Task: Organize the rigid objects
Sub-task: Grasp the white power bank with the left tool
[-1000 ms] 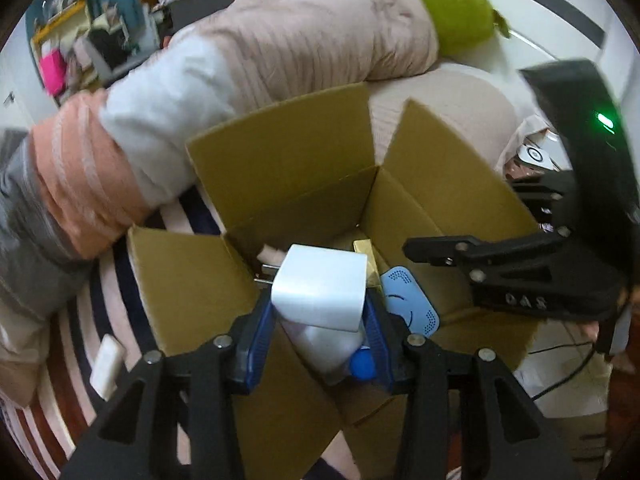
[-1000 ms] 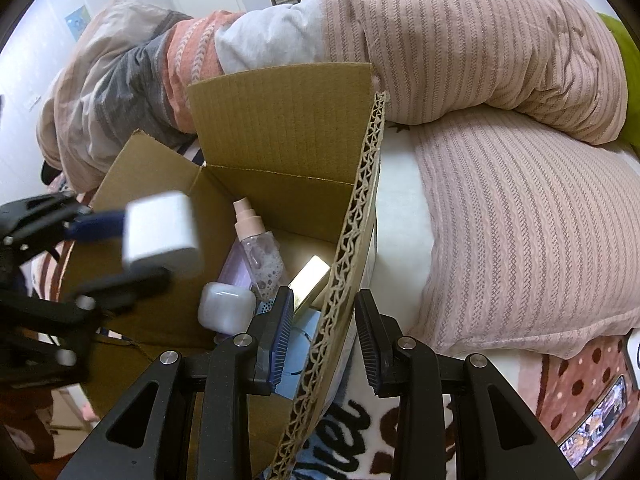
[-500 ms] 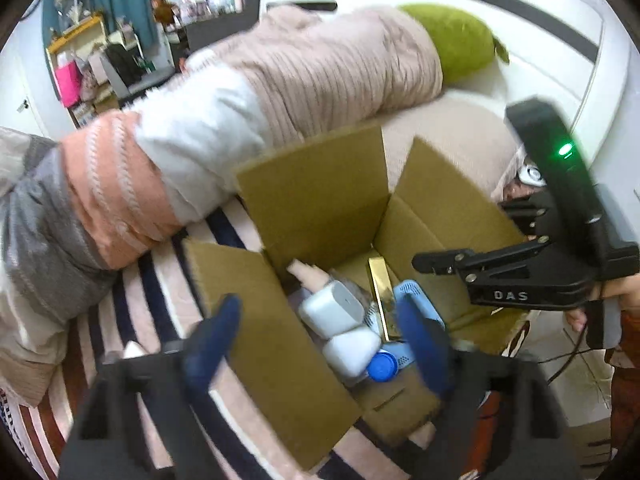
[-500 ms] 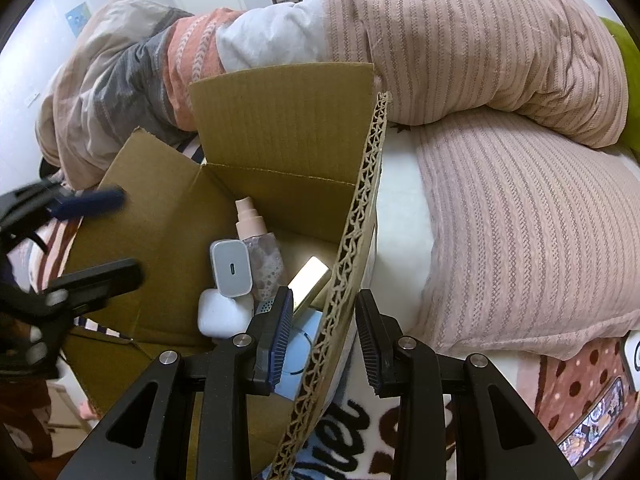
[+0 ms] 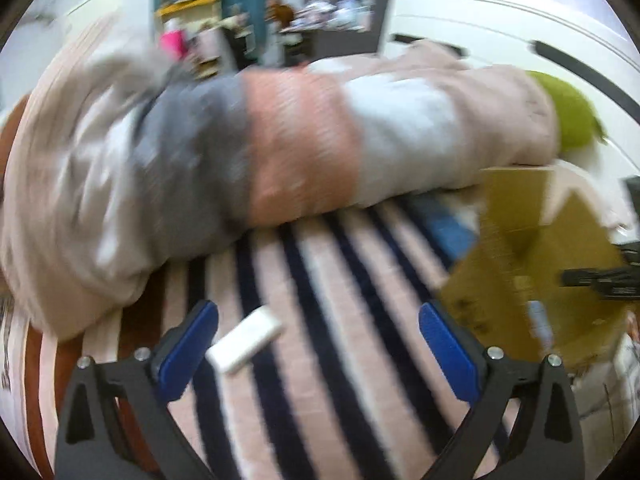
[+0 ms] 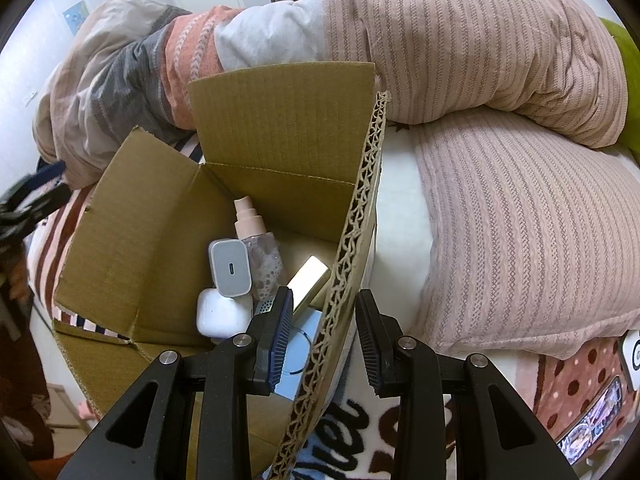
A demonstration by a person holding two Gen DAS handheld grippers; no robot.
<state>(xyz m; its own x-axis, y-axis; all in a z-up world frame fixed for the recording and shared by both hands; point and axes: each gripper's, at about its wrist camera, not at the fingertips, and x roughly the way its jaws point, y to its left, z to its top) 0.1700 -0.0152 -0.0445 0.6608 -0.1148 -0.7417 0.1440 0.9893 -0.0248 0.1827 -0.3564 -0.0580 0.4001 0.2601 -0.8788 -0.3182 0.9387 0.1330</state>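
Note:
My left gripper (image 5: 318, 334) is open and empty above the striped blanket (image 5: 320, 280). A small white block (image 5: 245, 339) lies on the blanket near its left finger. The cardboard box (image 5: 532, 264) is off to the right. In the right wrist view my right gripper (image 6: 320, 328) straddles the box's right flap (image 6: 352, 240) with a gap on both sides. Inside the box (image 6: 132, 240) lie a white charger (image 6: 231, 267), a white earbud case (image 6: 218, 314), a pink spray bottle (image 6: 256, 240) and a gold bar (image 6: 308, 284).
A rolled duvet (image 5: 240, 152) in grey, orange, white and pink lies behind the blanket, with a green cushion (image 5: 576, 116) at its right end. A pink ribbed pillow (image 6: 520, 232) lies right of the box. The left view is motion-blurred.
My left gripper opened and dropped the white charger into the box, then swung left away from the box over the striped blanket. The right gripper has stayed at the flap.

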